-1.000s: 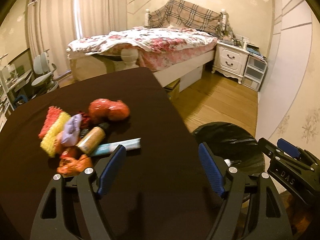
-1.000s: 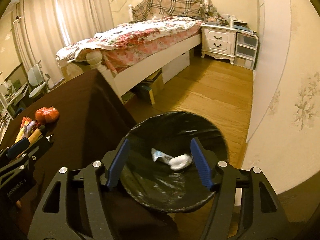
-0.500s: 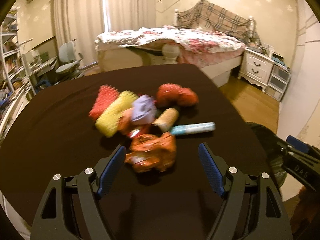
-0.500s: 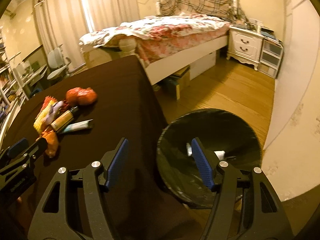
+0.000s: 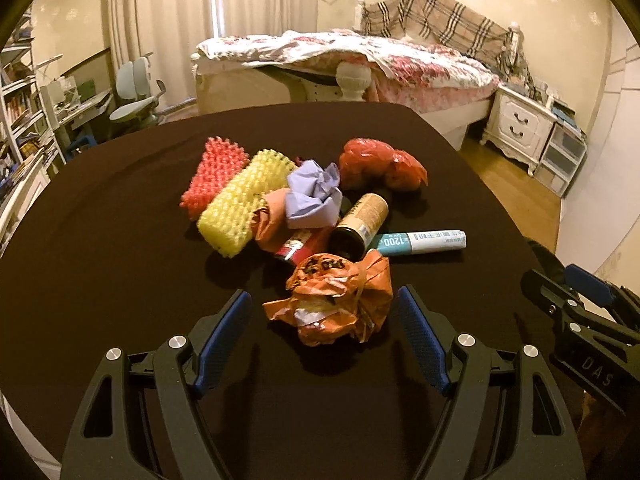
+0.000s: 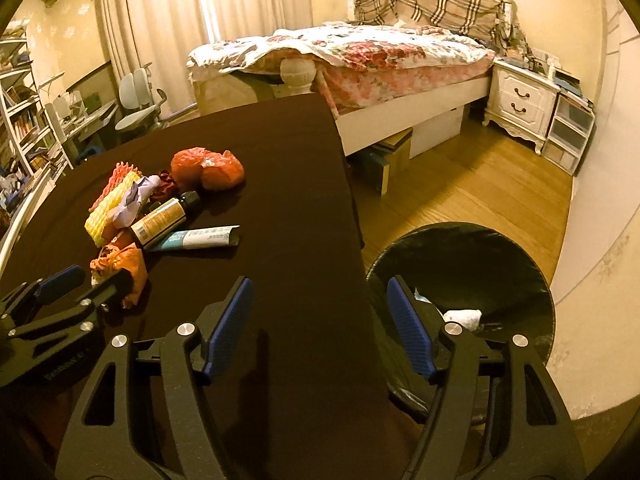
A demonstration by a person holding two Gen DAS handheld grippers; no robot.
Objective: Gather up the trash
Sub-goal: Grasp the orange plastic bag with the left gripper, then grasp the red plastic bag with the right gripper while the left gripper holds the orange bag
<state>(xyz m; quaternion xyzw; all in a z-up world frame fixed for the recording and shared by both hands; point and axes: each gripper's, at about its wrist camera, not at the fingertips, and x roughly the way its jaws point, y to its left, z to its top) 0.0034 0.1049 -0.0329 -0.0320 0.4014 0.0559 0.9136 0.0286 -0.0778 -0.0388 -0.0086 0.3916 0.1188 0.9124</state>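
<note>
A pile of trash lies on the dark table (image 5: 120,280). Nearest is a crumpled orange wrapper (image 5: 336,300), just ahead of my open, empty left gripper (image 5: 324,320) and between its fingertips. Behind it lie a brown bottle (image 5: 362,222), a blue-white tube (image 5: 420,242), purple crumpled paper (image 5: 314,194), yellow foam net (image 5: 244,204), pink foam net (image 5: 212,172) and a red bag (image 5: 380,164). My right gripper (image 6: 320,316) is open and empty over the table's right edge (image 6: 356,240). The black-lined trash bin (image 6: 500,256) stands on the floor to the right, with white scraps (image 6: 460,316) inside.
A bed (image 6: 360,52) stands behind the table, a white nightstand (image 6: 520,100) and drawer unit (image 6: 568,128) at the right wall. A desk with chairs (image 5: 132,92) and shelves (image 5: 16,112) are at the left. Wooden floor (image 6: 480,184) lies between table and wall.
My left gripper has swung left from the table's right edge to face the trash pile and closed in on the orange wrapper. My right gripper has moved left from over the bin to the table edge.
</note>
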